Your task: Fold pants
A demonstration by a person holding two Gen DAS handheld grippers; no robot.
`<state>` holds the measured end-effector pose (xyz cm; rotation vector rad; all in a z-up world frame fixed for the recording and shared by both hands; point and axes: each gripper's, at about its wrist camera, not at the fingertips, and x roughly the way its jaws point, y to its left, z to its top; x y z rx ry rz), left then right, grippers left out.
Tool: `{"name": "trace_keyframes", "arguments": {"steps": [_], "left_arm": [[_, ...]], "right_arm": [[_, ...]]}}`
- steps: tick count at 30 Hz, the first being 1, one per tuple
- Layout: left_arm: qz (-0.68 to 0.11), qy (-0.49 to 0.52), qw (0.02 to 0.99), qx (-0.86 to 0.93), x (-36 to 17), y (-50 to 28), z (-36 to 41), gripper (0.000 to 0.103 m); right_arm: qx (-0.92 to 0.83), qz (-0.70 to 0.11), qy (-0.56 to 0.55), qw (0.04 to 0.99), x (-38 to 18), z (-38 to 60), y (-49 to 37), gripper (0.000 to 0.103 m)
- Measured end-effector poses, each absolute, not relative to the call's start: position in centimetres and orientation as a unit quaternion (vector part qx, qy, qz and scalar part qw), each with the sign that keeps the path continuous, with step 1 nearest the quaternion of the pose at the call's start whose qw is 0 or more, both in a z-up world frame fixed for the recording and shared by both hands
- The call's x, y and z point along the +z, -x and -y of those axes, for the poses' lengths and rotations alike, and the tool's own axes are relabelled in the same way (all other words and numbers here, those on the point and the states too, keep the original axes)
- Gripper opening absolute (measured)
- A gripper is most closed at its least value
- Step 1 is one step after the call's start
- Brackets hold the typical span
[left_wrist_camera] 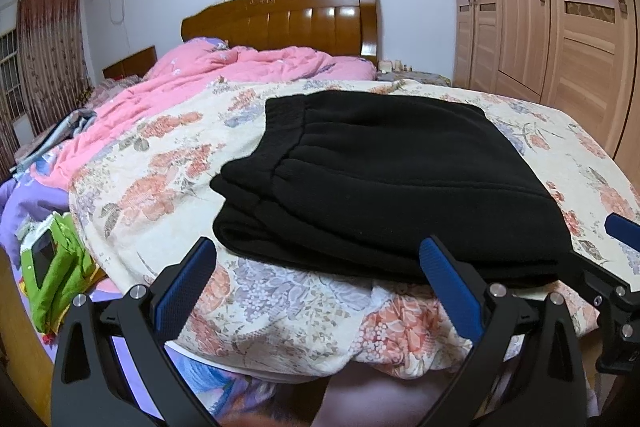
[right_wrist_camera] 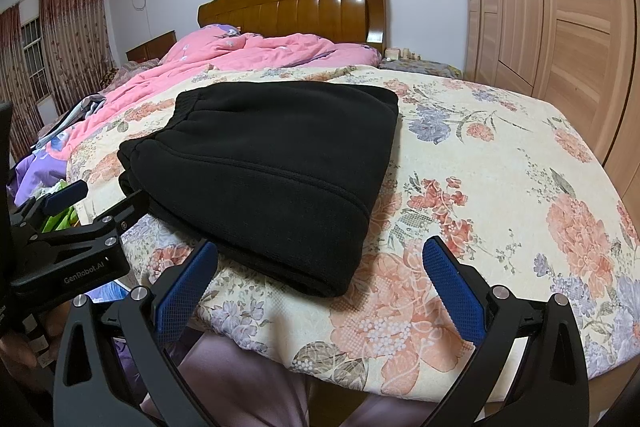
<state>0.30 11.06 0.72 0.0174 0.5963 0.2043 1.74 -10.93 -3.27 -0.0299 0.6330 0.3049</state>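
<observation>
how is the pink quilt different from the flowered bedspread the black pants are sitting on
The pink quilt is plain pink and lies rumpled in a heap near the headboard; the flowered bedspread is cream with a flower print and lies spread fairly flat. The folded black pants rest on the bedspread, not the quilt. Both cover the same bed.

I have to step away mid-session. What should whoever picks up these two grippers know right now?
Left gripper: open, empty, near the front edge of the pants.
Right gripper: open, empty, at the pants' near right corner.
Black pants: lying in a folded stack on the floral bedspread, waistband toward the left.
Done: folding looks finished.
Left: perhaps only tidying the edges, if anything.
</observation>
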Motion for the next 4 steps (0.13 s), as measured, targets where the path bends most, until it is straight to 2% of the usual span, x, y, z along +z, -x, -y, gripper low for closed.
{"name": "trace_keyframes", "arguments": {"steps": [4], "left_arm": [[-0.295,-0.008,0.950,0.101,0.62,-0.36,-11.11,0.102]], "right_arm": [[0.149,-0.311,0.013,0.939,-3.36,10.98,-1.65,0.099]]}}
